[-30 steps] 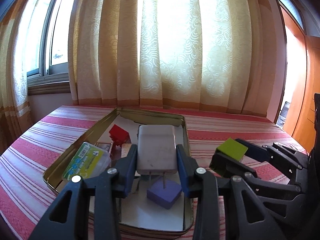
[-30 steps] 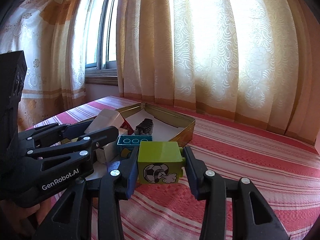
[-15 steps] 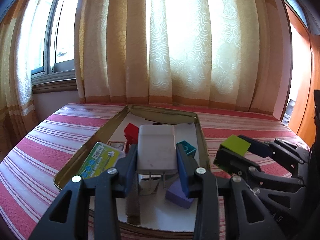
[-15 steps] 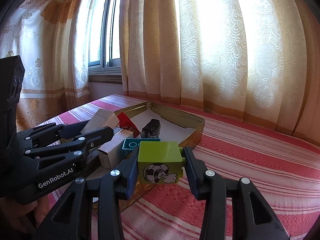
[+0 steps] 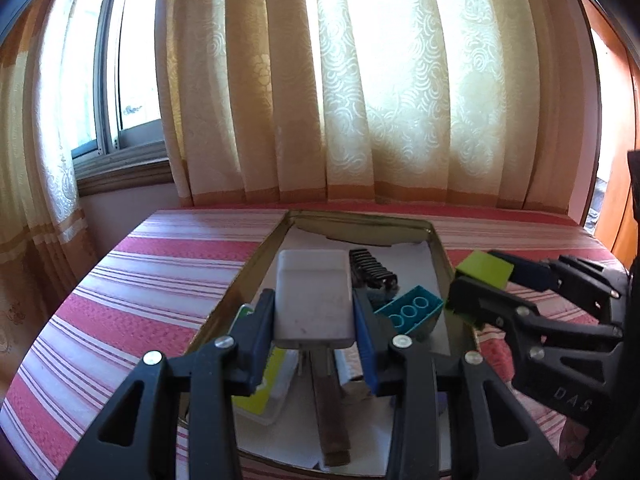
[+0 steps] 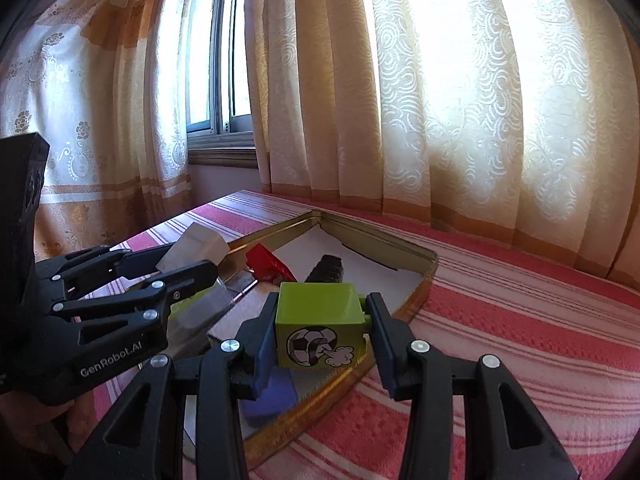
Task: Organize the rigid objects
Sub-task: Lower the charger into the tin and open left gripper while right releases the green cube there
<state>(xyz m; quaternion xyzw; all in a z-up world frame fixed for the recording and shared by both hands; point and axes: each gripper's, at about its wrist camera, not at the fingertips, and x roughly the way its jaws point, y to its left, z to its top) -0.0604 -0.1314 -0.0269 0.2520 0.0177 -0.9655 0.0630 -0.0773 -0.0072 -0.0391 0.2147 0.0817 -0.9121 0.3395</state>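
Observation:
My left gripper (image 5: 314, 312) is shut on a white charger block (image 5: 314, 296) and holds it above the gold tin tray (image 5: 362, 220). My right gripper (image 6: 320, 328) is shut on a green cube with a football picture (image 6: 318, 322), held over the tray's near right rim (image 6: 416, 284). In the left wrist view the right gripper (image 5: 476, 280) and green cube (image 5: 486, 268) show at right. In the right wrist view the left gripper (image 6: 196, 256) with the charger (image 6: 196, 246) shows at left.
The tray holds a teal brick (image 5: 410, 310), a black ridged piece (image 5: 370, 268), a red block (image 6: 266, 264), a purple block (image 6: 272, 398), a yellow-green packet (image 5: 266, 384) and a brown strip (image 5: 330, 404). It stands on a red striped cloth (image 5: 160, 280). Curtains (image 5: 360, 80) hang behind.
Both grippers have moved forward and right over the tray with their loads still held. The teal brick and the black piece have come into the left wrist view.

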